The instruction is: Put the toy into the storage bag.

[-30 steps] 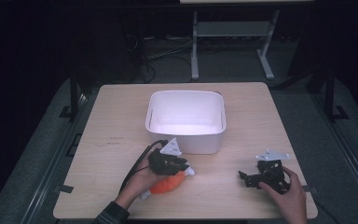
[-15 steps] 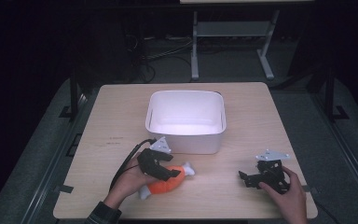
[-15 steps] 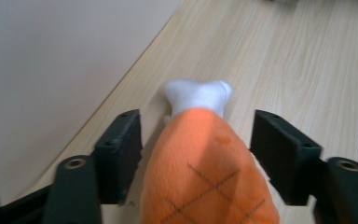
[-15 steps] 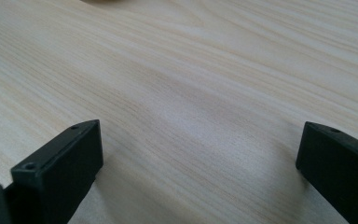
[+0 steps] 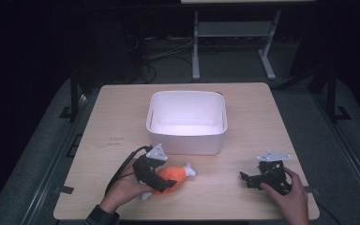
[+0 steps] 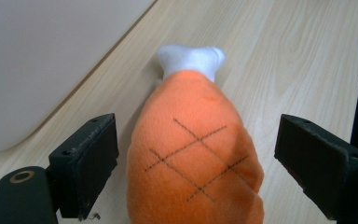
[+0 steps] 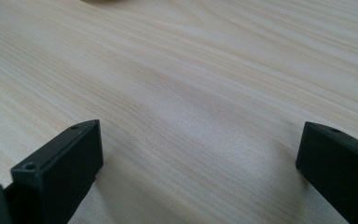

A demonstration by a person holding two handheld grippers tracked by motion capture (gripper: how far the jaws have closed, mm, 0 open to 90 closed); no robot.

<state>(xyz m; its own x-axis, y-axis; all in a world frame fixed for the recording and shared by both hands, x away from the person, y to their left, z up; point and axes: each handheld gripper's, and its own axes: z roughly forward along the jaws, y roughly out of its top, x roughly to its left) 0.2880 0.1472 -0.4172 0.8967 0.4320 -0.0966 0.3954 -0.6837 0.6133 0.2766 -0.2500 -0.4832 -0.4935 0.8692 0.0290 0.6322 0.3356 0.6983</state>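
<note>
Since the earlier frame, the left gripper (image 5: 165, 183) has slid down and back along the orange toy drumstick (image 5: 173, 175), toward the person. Now its two black fingers (image 6: 85, 163) are spread wide, one on each side of the soft toy. They are not squeezing it yet; there is a small gap at each finger. The toy lies flat on the table, its fat end between the fingers and its white tip (image 6: 191, 58) pointing away from them. Past the fingers, a little to their left, stands the white tub (image 5: 187, 123), with nothing seen inside it.

Over on the right, the right gripper (image 7: 200, 172) rests low with its fingers (image 7: 63, 163) spread apart too, and just bare wood between them.

So the job looks like it is only starting: the toy needs to be pinched, lifted and likely dropped in the tub.

The wooden table (image 5: 262, 112) is pale and smooth. Around it the room is dark, with a metal stand (image 5: 229, 42) and cables on the floor behind.
</note>
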